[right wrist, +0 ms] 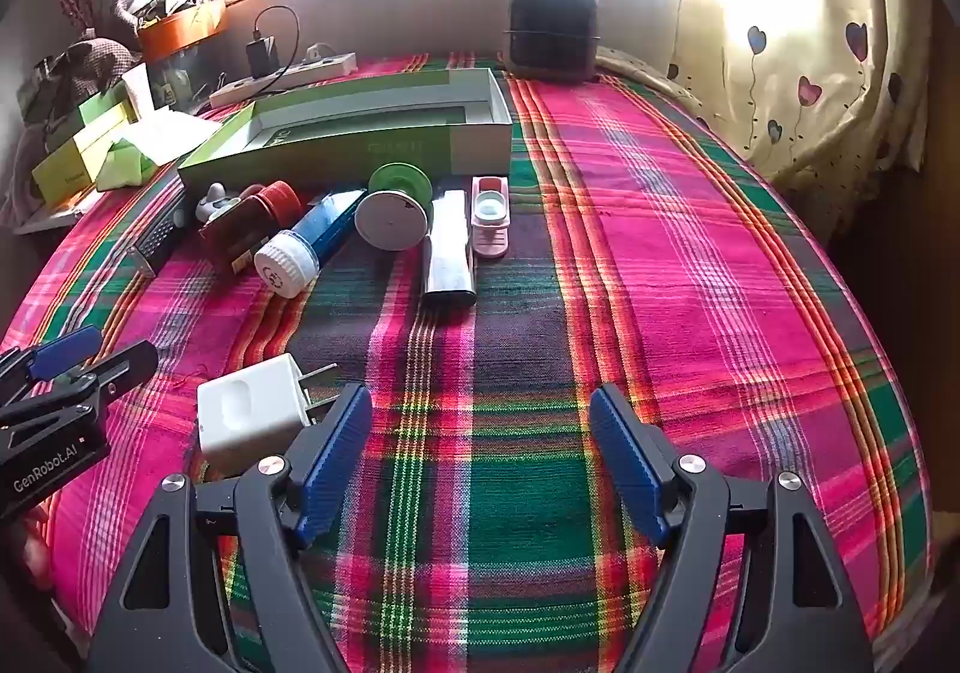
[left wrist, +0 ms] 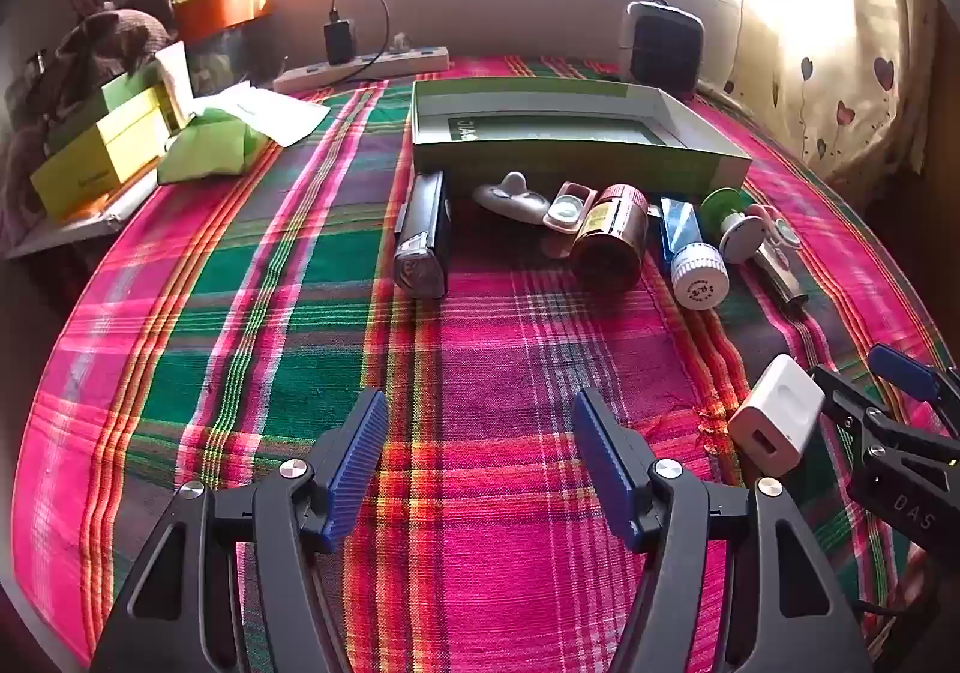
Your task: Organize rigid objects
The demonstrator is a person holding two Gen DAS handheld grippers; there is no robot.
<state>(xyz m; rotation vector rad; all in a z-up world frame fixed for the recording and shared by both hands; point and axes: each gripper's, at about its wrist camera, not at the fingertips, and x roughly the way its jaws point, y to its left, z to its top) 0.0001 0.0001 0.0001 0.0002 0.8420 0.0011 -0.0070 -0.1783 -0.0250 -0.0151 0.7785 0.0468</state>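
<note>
Both grippers hang above a bed covered by a pink and green plaid cloth (left wrist: 480,349), each tilted downward. The left gripper (left wrist: 480,463) has its fingers (left wrist: 354,451) spread wide with only cloth between them. The right gripper (right wrist: 480,457) also stands wide and holds nothing.

A white plug adapter (right wrist: 252,412) lies on the cloth just beside the right gripper's left finger (right wrist: 336,448), outside the gap; its metal prongs point toward that finger's tip, and whether they touch cannot be told. In the left wrist view the adapter (left wrist: 777,412) sits well to the right of the left gripper's fingers.

Beyond the adapter, a row of small things lies along the near wall of an open green box (right wrist: 336,147): a dark rectangular case (left wrist: 423,235), a brown bottle with a red cap (left wrist: 612,238), a blue tube with a white cap (right wrist: 312,238), a green-and-white spool (right wrist: 396,205), a silver bar (right wrist: 449,247) and a pink holder (right wrist: 491,217). All lie outside the box, far from either gripper.
</note>
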